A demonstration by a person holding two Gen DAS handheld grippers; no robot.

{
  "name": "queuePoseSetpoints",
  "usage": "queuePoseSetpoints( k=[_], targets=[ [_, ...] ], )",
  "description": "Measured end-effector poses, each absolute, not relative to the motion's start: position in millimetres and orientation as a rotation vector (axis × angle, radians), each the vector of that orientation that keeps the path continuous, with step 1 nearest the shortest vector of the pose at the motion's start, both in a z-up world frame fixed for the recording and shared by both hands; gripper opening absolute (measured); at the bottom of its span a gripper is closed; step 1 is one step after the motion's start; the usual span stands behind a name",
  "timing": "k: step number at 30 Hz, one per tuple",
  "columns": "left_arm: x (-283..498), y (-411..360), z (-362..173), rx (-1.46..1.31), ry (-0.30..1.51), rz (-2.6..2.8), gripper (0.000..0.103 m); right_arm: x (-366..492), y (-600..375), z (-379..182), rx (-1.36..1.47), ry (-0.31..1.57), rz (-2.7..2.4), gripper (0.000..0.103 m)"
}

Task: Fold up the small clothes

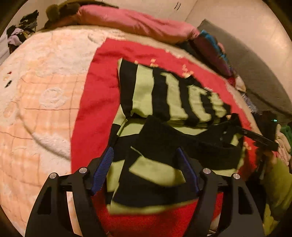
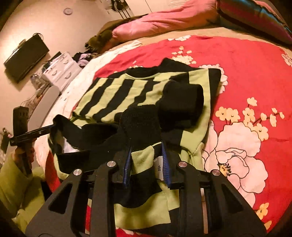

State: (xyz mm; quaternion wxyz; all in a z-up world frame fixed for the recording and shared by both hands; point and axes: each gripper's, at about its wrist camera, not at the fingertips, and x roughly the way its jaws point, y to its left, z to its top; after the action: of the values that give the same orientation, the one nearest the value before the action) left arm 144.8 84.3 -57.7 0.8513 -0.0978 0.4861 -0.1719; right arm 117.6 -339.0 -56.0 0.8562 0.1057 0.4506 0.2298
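A small black-and-lime striped garment (image 1: 146, 91) lies crumpled on a red floral blanket (image 1: 94, 102). In the left wrist view my left gripper (image 1: 145, 151) stands open just over the garment's near end, its blue pads (image 1: 103, 167) wide apart and striped cloth between them untouched. In the right wrist view my right gripper (image 2: 146, 147) has its pads close together on a bunched fold of the garment (image 2: 113, 91), beside a white size label (image 2: 159, 168). The right gripper (image 1: 235, 125) also shows at the cloth's right edge, and the left gripper (image 2: 52, 126) at the garment's left edge.
The red blanket (image 2: 246, 69) covers a bed with a peach quilt (image 1: 36, 102). A pink pillow (image 1: 131, 23) and a striped cushion (image 2: 255, 16) lie at the head. A person's green sleeve (image 2: 11, 182) is at the left. White drawers (image 2: 62, 69) stand by the wall.
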Motion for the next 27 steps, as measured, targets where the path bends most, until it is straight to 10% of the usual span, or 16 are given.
queuePoseSetpoints(
  k=[9, 14, 27],
  targets=[
    [146.7, 70.8, -71.8, -0.263, 1.021, -0.319, 0.014, 138.1, -335.5, -71.0, 0.210, 0.979, 0.436, 0.028],
    [132.3, 83.2, -54.6, -0.330, 0.947, -0.303, 0.010, 131.1, -341.1, -70.8, 0.234, 0.971, 0.401, 0.009],
    [141.5, 86.5, 25.4, -0.352, 0.736, -0.318, 0.010, 121.8, -371.2, 13.8, 0.368, 0.720, 0.408, 0.009]
  ],
)
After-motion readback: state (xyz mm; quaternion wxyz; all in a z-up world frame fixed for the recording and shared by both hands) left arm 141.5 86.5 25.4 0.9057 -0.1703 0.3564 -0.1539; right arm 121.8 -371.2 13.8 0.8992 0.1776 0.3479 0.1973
